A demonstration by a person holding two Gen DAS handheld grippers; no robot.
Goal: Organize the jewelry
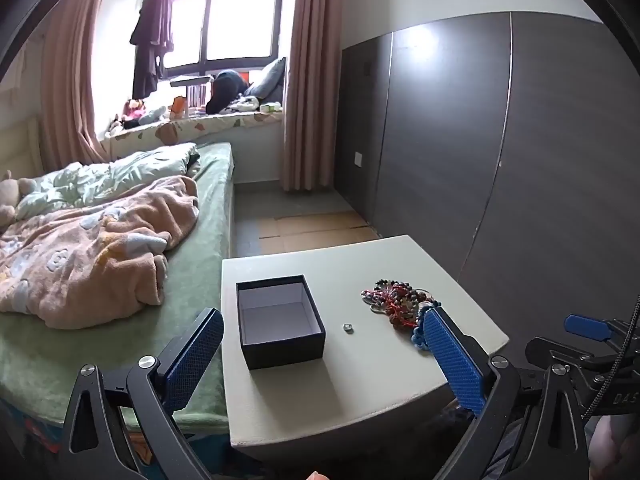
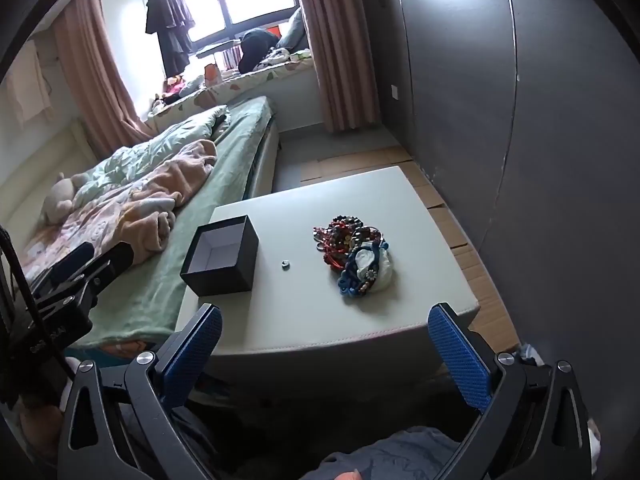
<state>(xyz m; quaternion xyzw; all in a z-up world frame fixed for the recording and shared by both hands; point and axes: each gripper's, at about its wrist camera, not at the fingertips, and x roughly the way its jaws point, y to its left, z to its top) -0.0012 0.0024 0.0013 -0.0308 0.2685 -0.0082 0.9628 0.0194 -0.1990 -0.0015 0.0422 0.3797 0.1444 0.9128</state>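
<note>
An open, empty black box [image 1: 280, 322] [image 2: 222, 256] with a white inside stands on the left part of a small pale table [image 1: 360, 380] [image 2: 320, 320]. A small silver ring [image 1: 347, 327] [image 2: 285, 265] lies just right of it. A tangled pile of bead bracelets and a blue cord piece [image 1: 400, 302] [image 2: 356, 258] lies on the table's right side. My left gripper [image 1: 322, 354] is open and empty above the table's near edge. My right gripper [image 2: 324, 354] is open and empty, short of the table's front edge.
A bed [image 1: 120, 240] with rumpled blankets borders the table's left side. A dark grey wardrobe [image 1: 500, 140] stands to the right. The right gripper's body shows at the left wrist view's right edge [image 1: 588, 332]; the left gripper's body shows at the right wrist view's left edge [image 2: 80, 276].
</note>
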